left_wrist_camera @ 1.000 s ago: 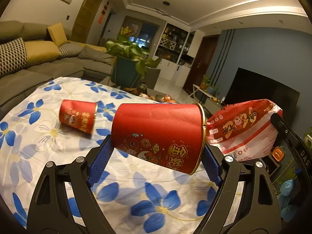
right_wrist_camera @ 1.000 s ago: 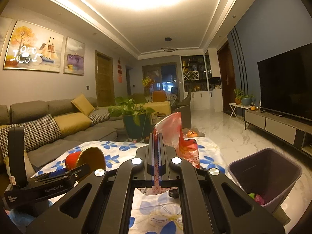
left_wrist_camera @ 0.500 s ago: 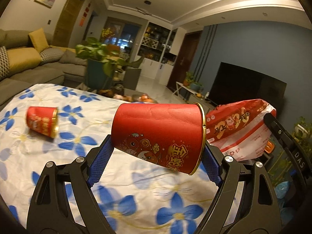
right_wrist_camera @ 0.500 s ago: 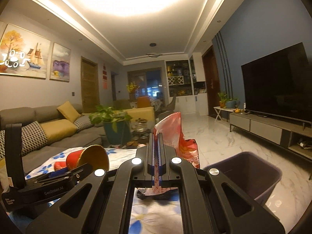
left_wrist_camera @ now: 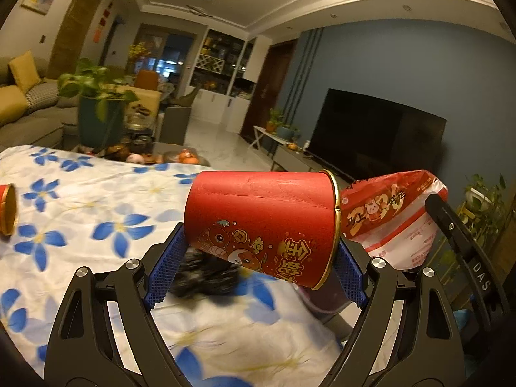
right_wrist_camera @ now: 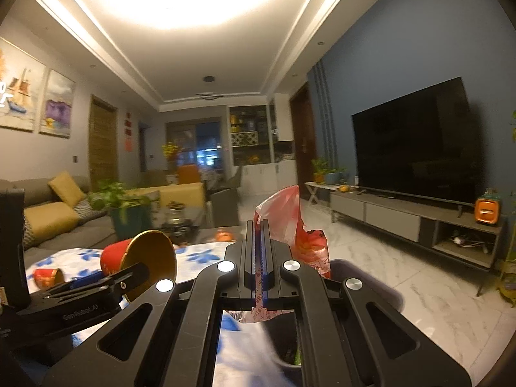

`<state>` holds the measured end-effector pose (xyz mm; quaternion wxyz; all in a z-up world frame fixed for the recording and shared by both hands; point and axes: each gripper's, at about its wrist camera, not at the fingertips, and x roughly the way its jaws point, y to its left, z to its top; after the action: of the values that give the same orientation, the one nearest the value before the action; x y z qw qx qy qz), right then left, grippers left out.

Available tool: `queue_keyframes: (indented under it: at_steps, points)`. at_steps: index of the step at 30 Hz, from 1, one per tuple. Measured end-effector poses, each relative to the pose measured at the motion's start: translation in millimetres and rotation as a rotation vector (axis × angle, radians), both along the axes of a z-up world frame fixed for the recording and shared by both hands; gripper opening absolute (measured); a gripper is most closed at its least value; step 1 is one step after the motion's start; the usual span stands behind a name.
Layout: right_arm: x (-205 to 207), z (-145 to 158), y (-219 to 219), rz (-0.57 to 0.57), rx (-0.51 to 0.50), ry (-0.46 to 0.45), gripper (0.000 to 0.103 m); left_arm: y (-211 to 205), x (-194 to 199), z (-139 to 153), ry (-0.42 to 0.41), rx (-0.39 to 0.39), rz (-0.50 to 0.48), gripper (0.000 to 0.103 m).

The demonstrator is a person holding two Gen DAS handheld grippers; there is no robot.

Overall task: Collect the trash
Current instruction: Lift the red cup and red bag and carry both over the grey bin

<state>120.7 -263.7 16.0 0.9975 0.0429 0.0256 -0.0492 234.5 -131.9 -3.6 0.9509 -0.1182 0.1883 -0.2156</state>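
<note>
Floral tablecloth (left_wrist_camera: 96, 200) lies open, save a fallen cup (left_wrist_camera: 7, 210) far left.

Flowered tablecloth (left_wrist_camera: 96, 200) carries one tipped red cup (left_wrist_camera: 7, 204) (perhaps some blurred dark clutter).

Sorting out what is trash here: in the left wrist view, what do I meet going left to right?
Small red cup lying on the tablecloth → potted plant behind the table → large red cup held in the jaws → red snack bag.
</note>
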Motion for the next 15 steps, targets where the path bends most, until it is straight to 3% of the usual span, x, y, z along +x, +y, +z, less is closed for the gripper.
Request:
queue_keyframes:
  at_steps: [15]
  points:
    - [34,-27,-57,-0.14,0.015,0.057,0.003,-84,41,-12,-0.017,0.042,-0.084,0.083]
